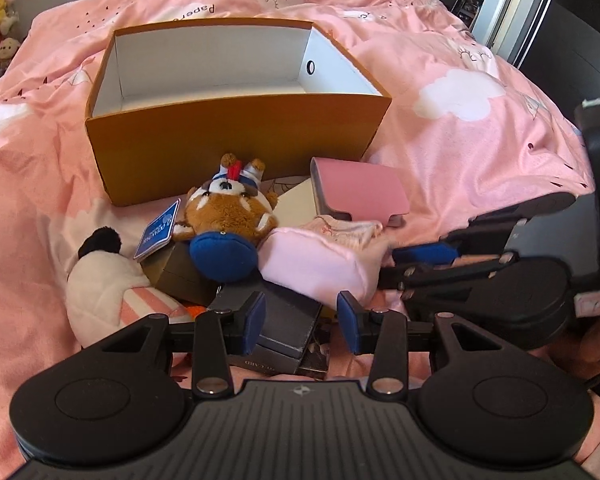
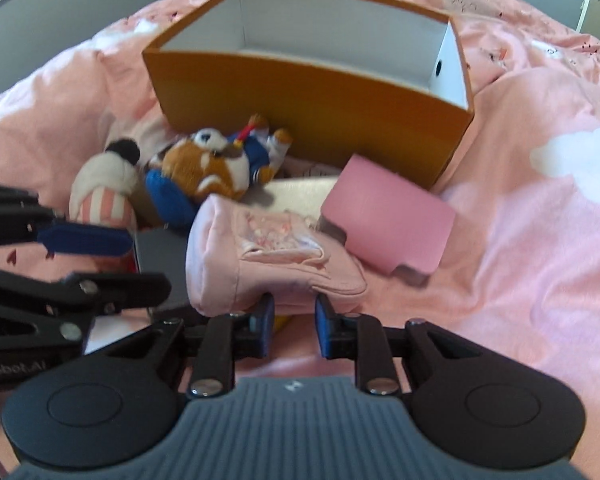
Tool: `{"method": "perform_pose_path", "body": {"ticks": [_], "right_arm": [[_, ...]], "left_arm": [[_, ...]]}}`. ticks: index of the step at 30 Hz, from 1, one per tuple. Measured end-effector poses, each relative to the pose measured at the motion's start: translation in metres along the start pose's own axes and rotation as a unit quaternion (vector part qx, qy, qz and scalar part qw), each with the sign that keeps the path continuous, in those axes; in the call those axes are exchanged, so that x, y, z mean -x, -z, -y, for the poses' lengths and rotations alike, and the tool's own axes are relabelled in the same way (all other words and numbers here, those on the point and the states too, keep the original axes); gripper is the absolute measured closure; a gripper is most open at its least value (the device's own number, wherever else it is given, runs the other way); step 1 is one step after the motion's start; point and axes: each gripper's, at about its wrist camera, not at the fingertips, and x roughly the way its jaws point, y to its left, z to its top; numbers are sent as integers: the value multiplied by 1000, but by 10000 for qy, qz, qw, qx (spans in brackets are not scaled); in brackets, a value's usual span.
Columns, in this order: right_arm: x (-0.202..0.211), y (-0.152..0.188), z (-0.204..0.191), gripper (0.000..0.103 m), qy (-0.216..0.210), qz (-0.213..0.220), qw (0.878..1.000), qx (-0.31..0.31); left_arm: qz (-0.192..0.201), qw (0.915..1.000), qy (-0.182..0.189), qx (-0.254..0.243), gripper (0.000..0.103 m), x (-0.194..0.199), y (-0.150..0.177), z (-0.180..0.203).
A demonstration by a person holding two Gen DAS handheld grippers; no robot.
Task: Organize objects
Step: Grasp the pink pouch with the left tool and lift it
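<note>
Here, pinching the near edge of the pink fabric pouch (image 2: 276, 256) lying on the bed (image 2: 520, 240) before the orange box (image 2: 308, 96) with the right hand-held gripper (image 2: 295, 312), holding the left hand-held gripper (image 1: 302, 322) open over the dark card box (image 1: 284, 320).

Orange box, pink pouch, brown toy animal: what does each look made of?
Orange box: likely cardboard, matte orange outside, plain white inside; thin straight walls with crisp folded corners.
Pink pouch: soft woven fabric, seemingly cotton; it wrinkles, sags, and shows stitched seams.
Brown toy animal: plush, with fuzzy pile fur and blue felt-like parts; a paper tag hangs off it.
</note>
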Motion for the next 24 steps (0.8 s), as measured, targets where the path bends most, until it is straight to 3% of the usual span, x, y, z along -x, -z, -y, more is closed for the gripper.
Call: {"method": "perform_pose_path", "body": {"ticks": [8, 11, 16, 24], "right_arm": [[12, -18, 7, 79, 319, 651, 9973, 83], [11, -23, 8, 79, 353, 659, 9971, 153], [13, -26, 12, 65, 591, 665, 9957, 275], [4, -31, 27, 55, 587, 324, 9933, 936]], "left_arm": [[-91, 9998, 173, -30, 55, -15, -9, 3], [-47, 10000, 61, 55, 63, -23, -18, 0], [56, 9998, 115, 173, 64, -31, -30, 0], [348, 9991, -20, 219, 66, -36, -51, -1]]}}
